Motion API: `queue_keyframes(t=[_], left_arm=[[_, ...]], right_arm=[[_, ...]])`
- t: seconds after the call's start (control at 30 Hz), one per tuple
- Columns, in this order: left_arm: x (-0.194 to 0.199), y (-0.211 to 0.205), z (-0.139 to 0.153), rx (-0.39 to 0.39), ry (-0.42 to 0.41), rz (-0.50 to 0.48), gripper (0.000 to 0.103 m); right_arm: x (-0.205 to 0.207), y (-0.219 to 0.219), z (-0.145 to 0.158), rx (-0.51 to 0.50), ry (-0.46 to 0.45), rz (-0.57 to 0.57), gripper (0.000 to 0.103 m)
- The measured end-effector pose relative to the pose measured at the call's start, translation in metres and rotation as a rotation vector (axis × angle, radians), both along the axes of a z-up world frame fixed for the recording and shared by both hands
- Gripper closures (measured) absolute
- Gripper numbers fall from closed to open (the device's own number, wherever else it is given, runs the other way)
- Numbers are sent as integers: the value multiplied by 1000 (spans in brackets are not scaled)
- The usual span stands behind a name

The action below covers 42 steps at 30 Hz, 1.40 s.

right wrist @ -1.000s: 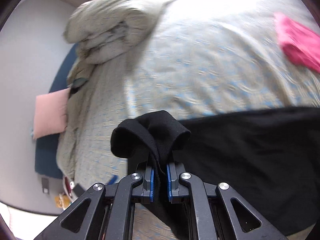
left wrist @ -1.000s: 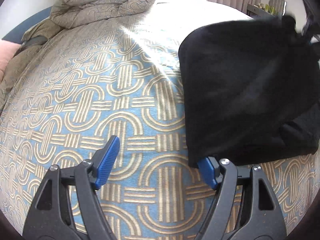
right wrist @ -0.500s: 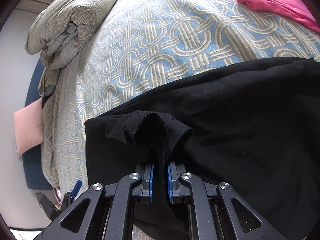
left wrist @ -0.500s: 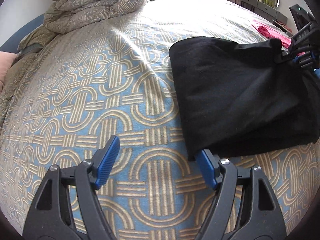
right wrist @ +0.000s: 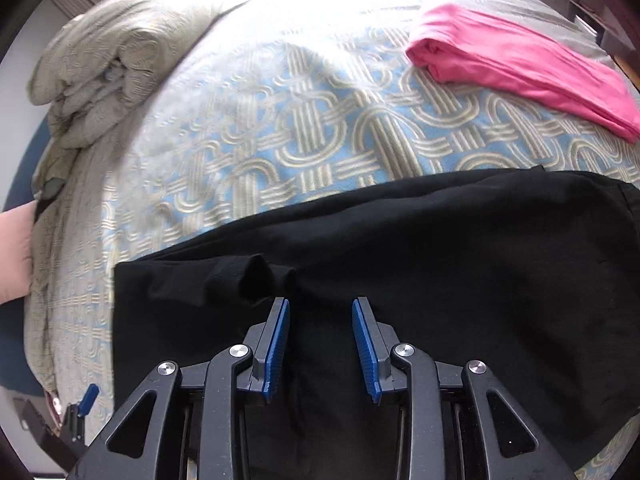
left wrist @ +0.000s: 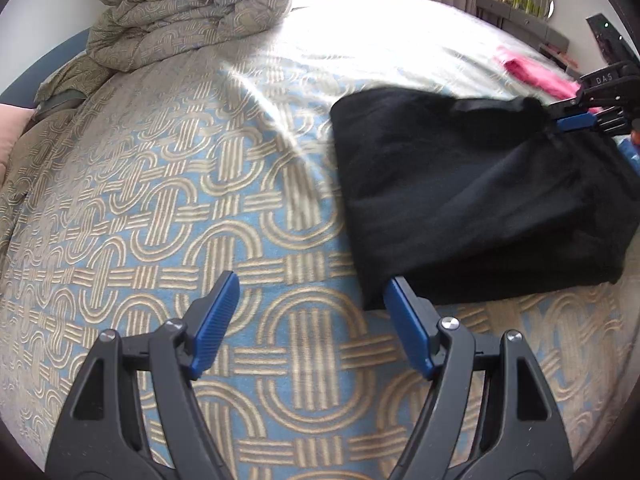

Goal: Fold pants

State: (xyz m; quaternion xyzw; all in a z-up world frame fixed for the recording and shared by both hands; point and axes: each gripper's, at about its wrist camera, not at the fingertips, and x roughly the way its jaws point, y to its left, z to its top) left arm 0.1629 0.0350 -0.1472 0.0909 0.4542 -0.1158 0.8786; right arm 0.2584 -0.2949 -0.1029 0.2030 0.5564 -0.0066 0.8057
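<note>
both tongs sitting released: left gripper (left wrist: 310, 320) lower centre, right gripper (right wrist: 320, 340) over pants (right wrist: 400, 280); raised pucker risking a creased fold.

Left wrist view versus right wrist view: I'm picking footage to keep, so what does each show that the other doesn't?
Only the left wrist view shows the dresser by the wall and the right gripper from outside, at the far corner of the black pants. Only the right wrist view shows the whole pink garment and the right gripper's open fingers. Both show the pants, patterned bedspread, rolled duvet and open left gripper.
</note>
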Motion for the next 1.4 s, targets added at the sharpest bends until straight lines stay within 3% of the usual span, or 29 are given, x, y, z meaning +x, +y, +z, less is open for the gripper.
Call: queue_keyframes(t=[0.17,0.27,0.33,0.4,0.47,0.53,0.67,0.77,0.93,1.0,1.13,1.27,1.4], left_arm=[[-2,-10,22,-119,-17,-40,28],[0,-19,30,-148,-27,-59,28],[3,-27,28,-118,-31,-69,28],[11,-36,17,-51,-20,-75,28],[17,-41,0,45,7,-63,28],[20,-39,-15,74,48,-48,28],[16,-28,-9,-9,69,-5,28],[10,-36,6,-1,28,-26,28],[7,-74,32,-38,-3,-114,28],[7,-88,36,-60,6,-143,28],[4,-129,39,-87,25,-209,28],[1,-174,39,-86,39,-289,28],[5,-208,37,-99,80,-337,28]], right_arm=[[0,39,17,101,-91,179,70],[17,59,8,119,-73,213,72],[30,60,-6,74,-33,172,78],[39,50,-24,-54,27,100,94],[38,34,-38,37,39,51,99],[29,23,-33,105,25,32,98],[-10,3,-5,53,-23,43,92],[-44,-22,4,41,-51,17,86],[-119,-81,3,-4,-48,-125,82],[-143,-101,3,-11,-51,-193,76],[-188,-141,-2,49,-70,-322,70],[-215,-174,-16,148,-74,-466,44],[-229,-192,-21,207,-92,-530,37]])
